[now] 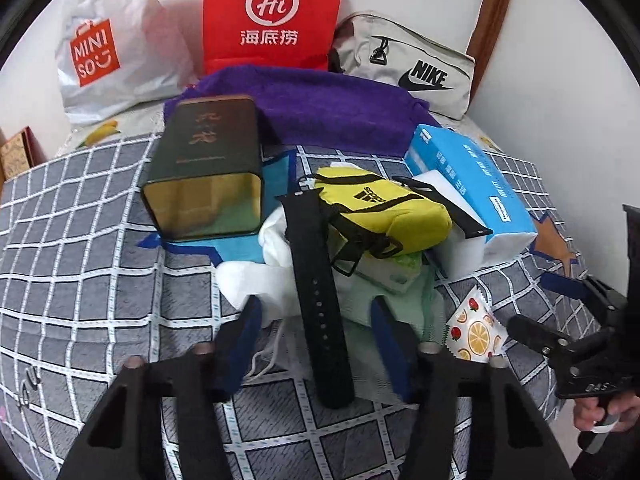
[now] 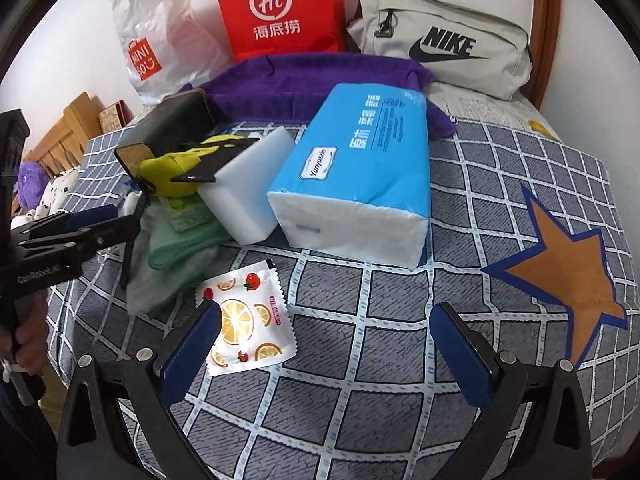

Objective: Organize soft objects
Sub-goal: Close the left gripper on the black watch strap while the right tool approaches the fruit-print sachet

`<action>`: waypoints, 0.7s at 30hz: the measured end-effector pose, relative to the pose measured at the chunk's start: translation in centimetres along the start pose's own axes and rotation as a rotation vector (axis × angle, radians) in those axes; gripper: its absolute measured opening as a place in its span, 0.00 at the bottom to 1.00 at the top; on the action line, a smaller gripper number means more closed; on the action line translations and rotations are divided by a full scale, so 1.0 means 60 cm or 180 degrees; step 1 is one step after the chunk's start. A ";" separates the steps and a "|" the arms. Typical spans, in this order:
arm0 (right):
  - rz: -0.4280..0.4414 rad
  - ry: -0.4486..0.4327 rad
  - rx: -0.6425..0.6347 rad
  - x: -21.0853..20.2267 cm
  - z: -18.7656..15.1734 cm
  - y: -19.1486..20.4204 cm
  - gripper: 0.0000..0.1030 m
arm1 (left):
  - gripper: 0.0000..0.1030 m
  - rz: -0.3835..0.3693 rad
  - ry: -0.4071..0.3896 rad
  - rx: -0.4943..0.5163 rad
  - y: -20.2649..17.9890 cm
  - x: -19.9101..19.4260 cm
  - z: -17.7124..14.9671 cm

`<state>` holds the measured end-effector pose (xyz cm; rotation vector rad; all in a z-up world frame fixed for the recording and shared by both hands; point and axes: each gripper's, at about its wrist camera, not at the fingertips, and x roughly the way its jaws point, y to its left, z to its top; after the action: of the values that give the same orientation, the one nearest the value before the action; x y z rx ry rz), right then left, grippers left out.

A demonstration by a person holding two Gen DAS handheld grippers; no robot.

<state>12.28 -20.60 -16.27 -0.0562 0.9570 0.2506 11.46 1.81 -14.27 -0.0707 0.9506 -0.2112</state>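
A heap of soft things lies on the checked blanket (image 1: 80, 280). A black perforated strap (image 1: 316, 280) runs across white cloth (image 1: 248, 280) and a pale green cloth (image 1: 360, 308), with a yellow pouch (image 1: 384, 212) behind. My left gripper (image 1: 315, 306) straddles the strap's lower half, its blue pads (image 1: 250, 332) apart from the strap on both sides. My right gripper (image 2: 326, 310) stands wide open over bare blanket. Its left finger lies over the edge of a fruit-print packet (image 2: 248, 320). The blue tissue pack (image 2: 360, 160) and a white foam block (image 2: 248, 196) lie beyond.
A dark tin (image 1: 204, 176) lies left of the heap on its side, a purple towel (image 1: 332, 108) behind. A Miniso bag (image 1: 112, 48), a red paper bag (image 1: 272, 16) and a grey Nike pouch (image 1: 408, 64) line the wall. An orange star patch (image 2: 568, 272) marks the blanket's right.
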 end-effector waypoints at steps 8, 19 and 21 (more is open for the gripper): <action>0.0001 0.0080 -0.0020 0.017 0.002 0.000 1.00 | 0.22 -0.0081 0.0062 -0.0039 0.008 0.006 0.001; 0.0010 0.0155 -0.0059 0.031 0.003 0.004 1.00 | 0.21 -0.0021 0.0164 -0.0004 0.002 0.033 0.004; 0.0011 0.0168 -0.0051 0.032 0.003 0.004 1.00 | 0.20 -0.0009 0.0164 0.0003 0.003 0.028 0.001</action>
<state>13.44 -19.99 -17.70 -0.0760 1.0077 0.2611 12.48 1.61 -15.58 -0.0660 1.0016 -0.2170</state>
